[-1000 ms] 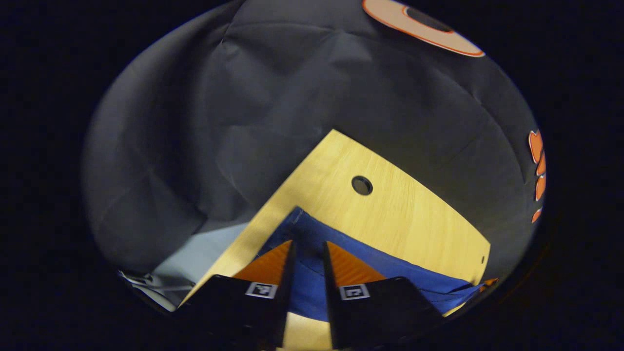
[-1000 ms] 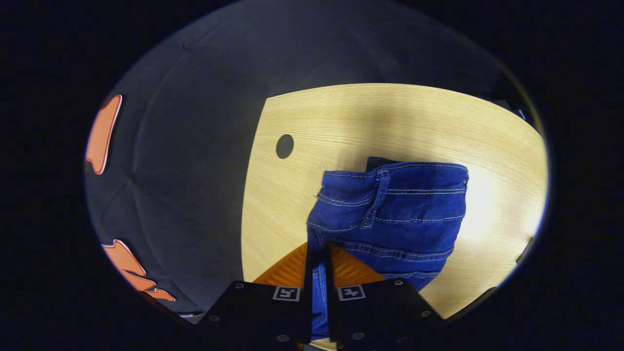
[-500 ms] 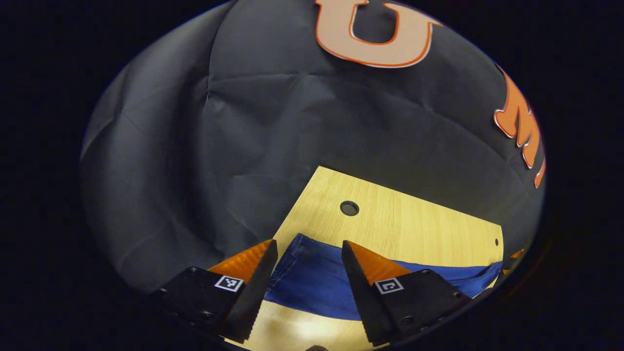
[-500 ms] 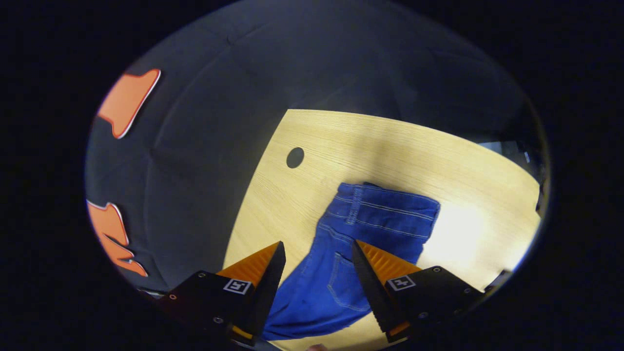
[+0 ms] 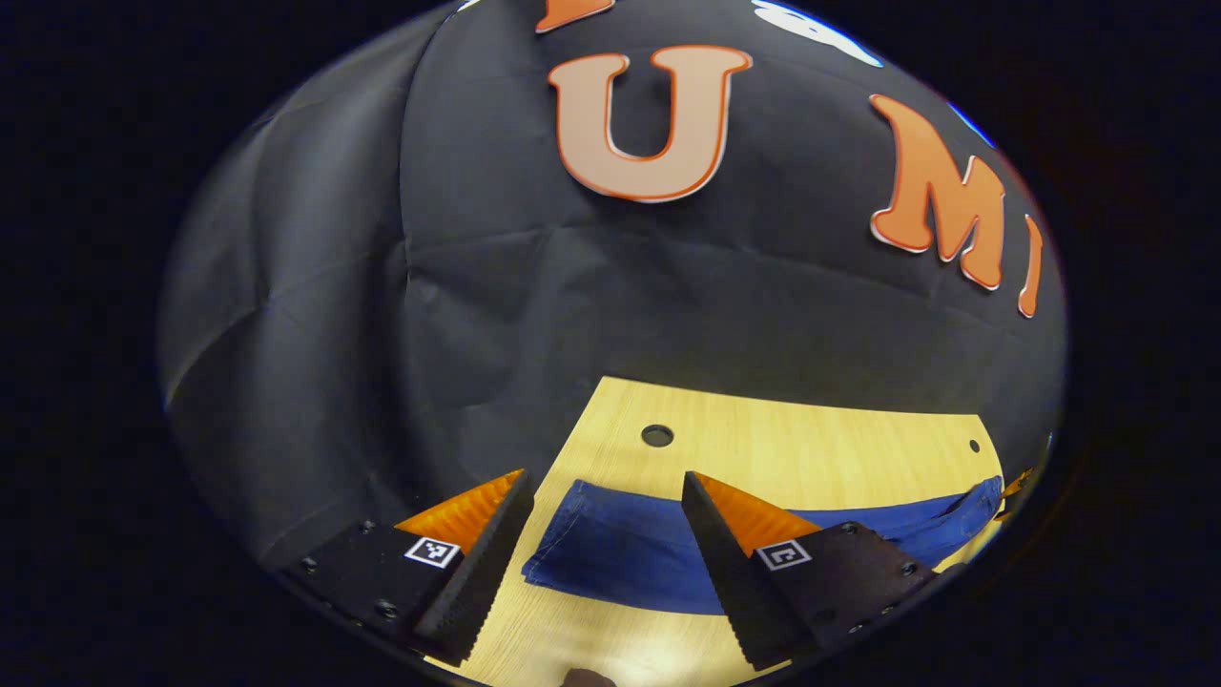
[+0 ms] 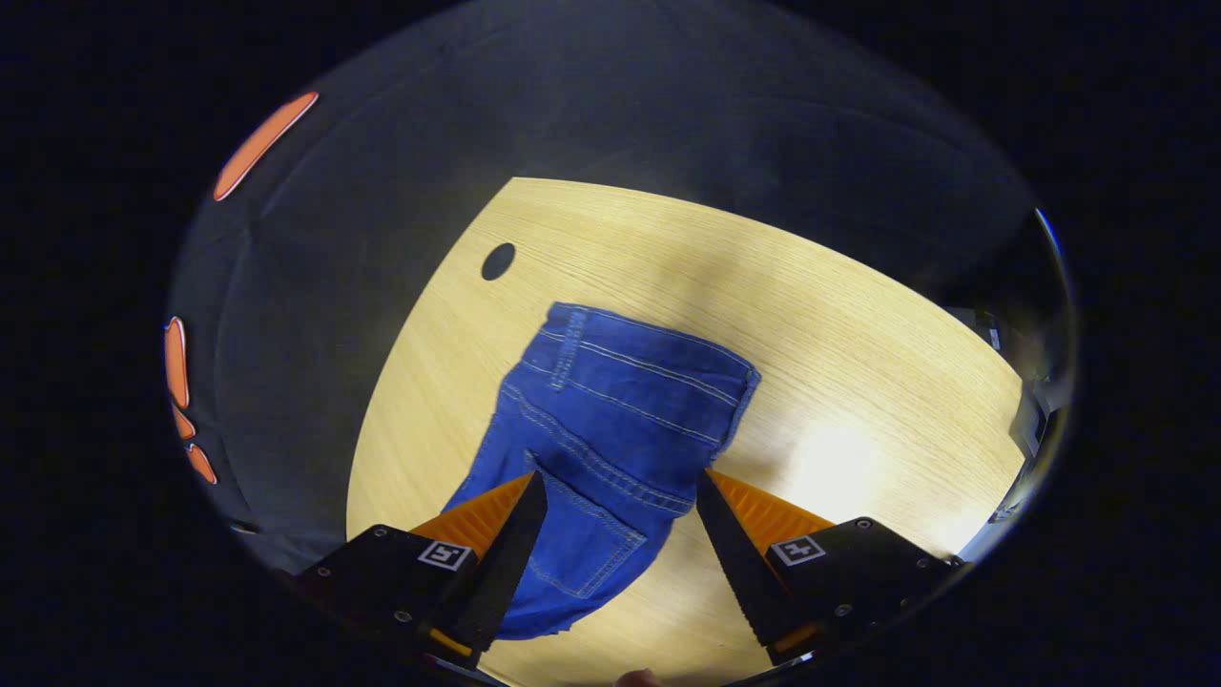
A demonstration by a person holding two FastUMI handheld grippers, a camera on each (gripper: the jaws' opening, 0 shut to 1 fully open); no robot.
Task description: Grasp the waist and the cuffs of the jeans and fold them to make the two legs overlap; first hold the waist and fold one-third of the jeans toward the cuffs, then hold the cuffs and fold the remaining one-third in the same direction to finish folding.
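We see the jeans lying flat on the table; our left gripper and right gripper both spread wide above, gripping nothing.

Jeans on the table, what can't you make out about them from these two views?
- Right gripper view: the jeans run off the bottom edge between the open right tool fingers, so the legs and cuffs are cut off.
- Left gripper view: the left tool finger covers part of the denim, and the far end blurs at the rim.
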